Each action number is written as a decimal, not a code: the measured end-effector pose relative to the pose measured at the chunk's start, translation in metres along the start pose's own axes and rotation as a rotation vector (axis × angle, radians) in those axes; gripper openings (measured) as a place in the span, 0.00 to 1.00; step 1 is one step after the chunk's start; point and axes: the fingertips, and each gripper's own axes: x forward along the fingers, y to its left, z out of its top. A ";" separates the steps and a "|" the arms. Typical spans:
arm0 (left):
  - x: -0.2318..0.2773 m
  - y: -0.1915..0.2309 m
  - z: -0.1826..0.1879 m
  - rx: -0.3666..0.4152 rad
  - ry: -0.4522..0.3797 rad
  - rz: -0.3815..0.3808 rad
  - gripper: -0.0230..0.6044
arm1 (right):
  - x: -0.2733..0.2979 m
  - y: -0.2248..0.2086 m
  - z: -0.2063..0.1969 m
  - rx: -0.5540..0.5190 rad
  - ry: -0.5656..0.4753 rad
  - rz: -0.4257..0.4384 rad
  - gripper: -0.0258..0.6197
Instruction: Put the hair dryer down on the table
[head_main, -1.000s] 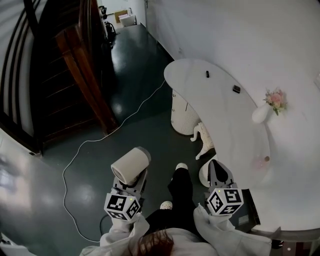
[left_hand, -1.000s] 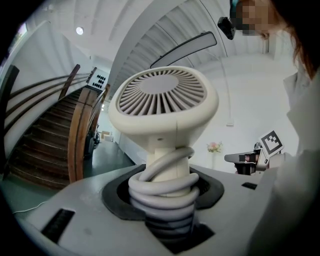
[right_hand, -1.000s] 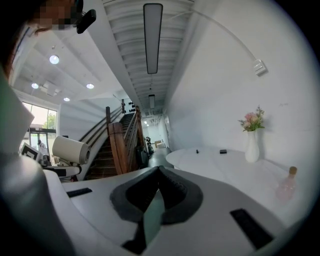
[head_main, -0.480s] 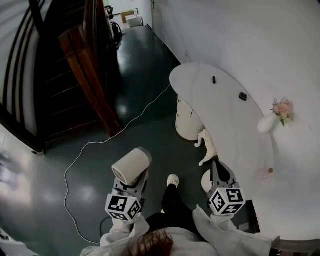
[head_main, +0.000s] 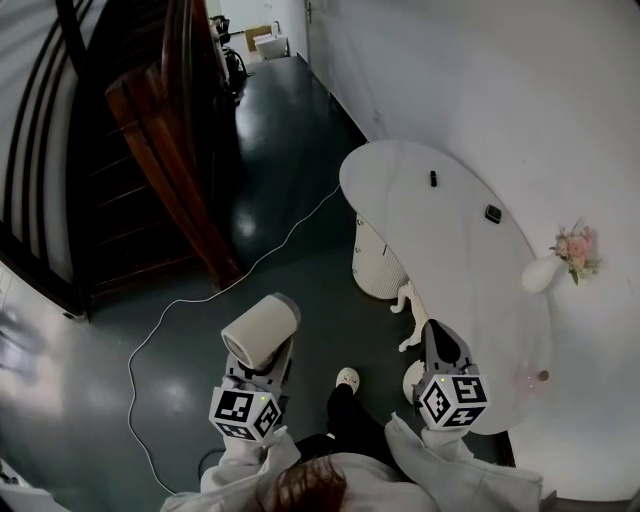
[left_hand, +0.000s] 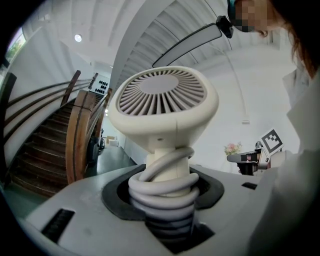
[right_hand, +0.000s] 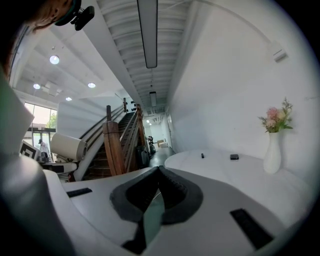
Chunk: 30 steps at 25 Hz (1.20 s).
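A cream hair dryer with its grey cord wound round the handle stands in my left gripper, over the dark floor left of the table. In the left gripper view the dryer's round grille fills the middle and my left gripper is shut on the cord-wrapped handle. My right gripper hangs at the near edge of the white curved table; its jaws meet at the tips with nothing between them. The table top lies ahead and to the right of it.
A white vase with pink flowers stands on the table's right side, and two small black objects lie farther back. A ribbed white base is under the table. A white cable trails across the floor; a wooden staircase rises at left.
In the head view the table and vase have slid to the right and lower as the person walks. Both grippers keep their places in the picture, the dryer still held.
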 end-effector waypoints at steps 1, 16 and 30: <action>0.008 0.002 0.003 0.000 -0.003 -0.001 0.37 | 0.007 -0.003 0.004 -0.002 -0.001 0.000 0.12; 0.113 0.034 0.031 -0.009 -0.015 0.007 0.37 | 0.108 -0.048 0.045 -0.013 -0.013 0.011 0.12; 0.190 0.052 0.030 -0.001 -0.005 0.004 0.37 | 0.182 -0.079 0.053 -0.006 -0.005 0.033 0.12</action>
